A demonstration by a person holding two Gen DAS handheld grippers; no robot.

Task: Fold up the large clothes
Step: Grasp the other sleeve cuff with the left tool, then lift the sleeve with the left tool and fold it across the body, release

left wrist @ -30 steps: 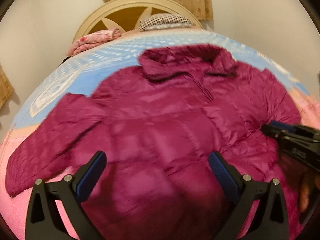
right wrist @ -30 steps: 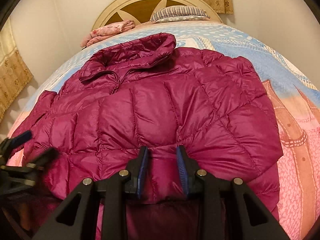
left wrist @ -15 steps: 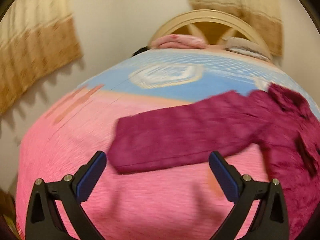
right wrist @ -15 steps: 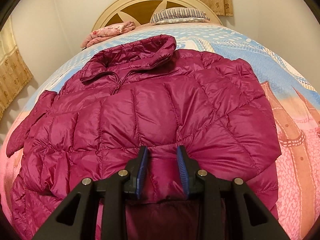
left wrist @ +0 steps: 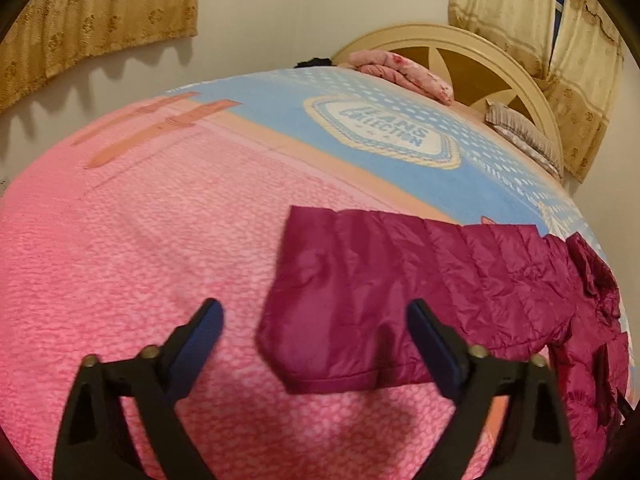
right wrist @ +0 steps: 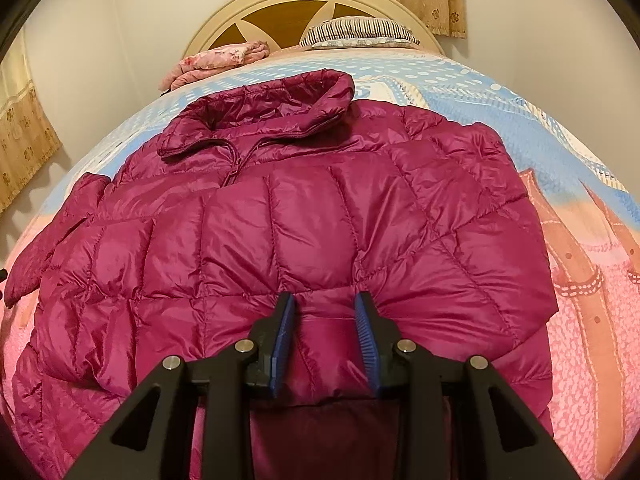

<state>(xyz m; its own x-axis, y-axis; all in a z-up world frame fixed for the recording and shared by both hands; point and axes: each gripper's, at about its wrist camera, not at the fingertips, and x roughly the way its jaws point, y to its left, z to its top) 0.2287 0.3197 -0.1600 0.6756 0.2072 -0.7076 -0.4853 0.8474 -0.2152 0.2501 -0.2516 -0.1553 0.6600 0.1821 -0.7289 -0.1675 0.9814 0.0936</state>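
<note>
Blue pads of the left tool (left wrist: 314, 330) stand wide and are closing, the sleeve cuff (left wrist: 320, 360) lying between them on the bedspread but not yet touched by either pad. That sleeve (left wrist: 420, 280) of the magenta puffer jacket (right wrist: 300, 240) stretches flat outward from the jacket's body, over the pink part of the bedspread (left wrist: 140, 240).

Over on the other side, the right tool (right wrist: 325, 332) has its jaws drawn partway together on a bunch of the quilted fabric near the jacket's hem; the cloth puckers toward the pads, so it looks pinched and held. The jacket lies spread face up in the middle of the bed, collar (right wrist: 272, 112) toward the headboard (right wrist: 312, 4), where a striped pillow (right wrist: 356, 32) and a folded pink cloth (right wrist: 216, 60) rest.

The step in hand appears to be taking the left sleeve for its fold inward. Next, the left tool would need to settle lower so the cuff sits well between the pads, close firmly, then lift and carry the sleeve across the chest while the right tool pins the hem.
</note>
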